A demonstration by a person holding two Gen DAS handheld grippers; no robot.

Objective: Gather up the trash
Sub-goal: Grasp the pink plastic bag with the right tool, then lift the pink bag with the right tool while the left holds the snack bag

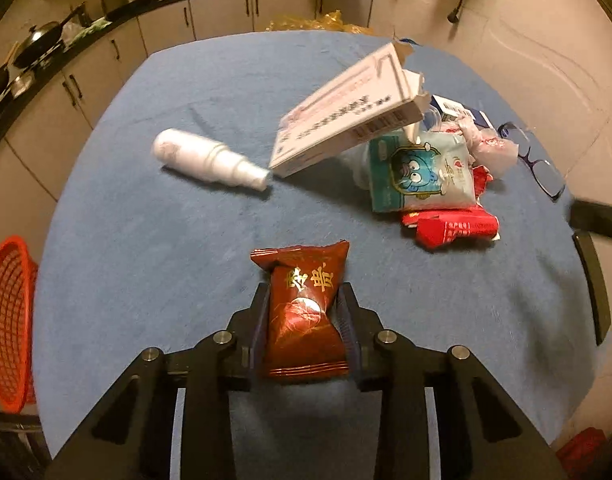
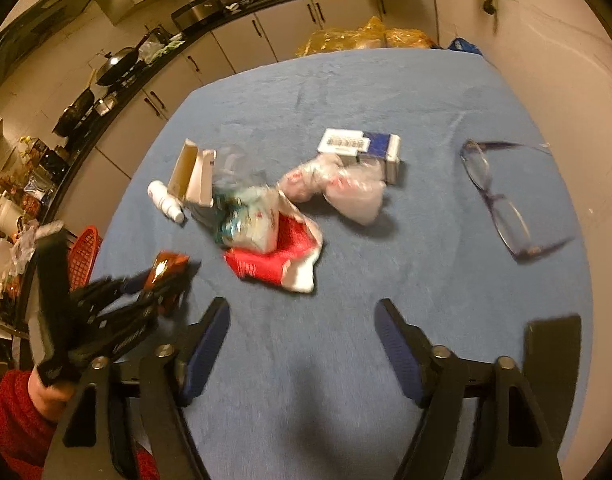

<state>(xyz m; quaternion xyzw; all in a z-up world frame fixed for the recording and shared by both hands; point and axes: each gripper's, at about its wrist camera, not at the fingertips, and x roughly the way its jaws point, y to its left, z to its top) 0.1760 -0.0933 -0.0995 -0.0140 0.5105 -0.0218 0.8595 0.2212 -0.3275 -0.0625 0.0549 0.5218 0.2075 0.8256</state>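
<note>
My left gripper (image 1: 304,292) is shut on a dark red snack packet (image 1: 304,312) with gold characters and holds it above the blue tablecloth (image 1: 166,240). It also shows blurred at the left of the right wrist view (image 2: 166,276). My right gripper (image 2: 302,312) is open and empty over the near part of the table. A trash pile lies mid-table: a torn white carton (image 1: 345,120), a light blue cartoon pouch (image 1: 421,168), a red wrapper (image 1: 449,228), crumpled plastic (image 2: 345,188) and a blue and white box (image 2: 361,148).
A white spray bottle (image 1: 210,160) lies on its side left of the carton. Dark-framed glasses (image 2: 497,196) lie at the table's right side. A red mesh basket (image 1: 10,320) stands off the left edge. Kitchen counters with pans run behind.
</note>
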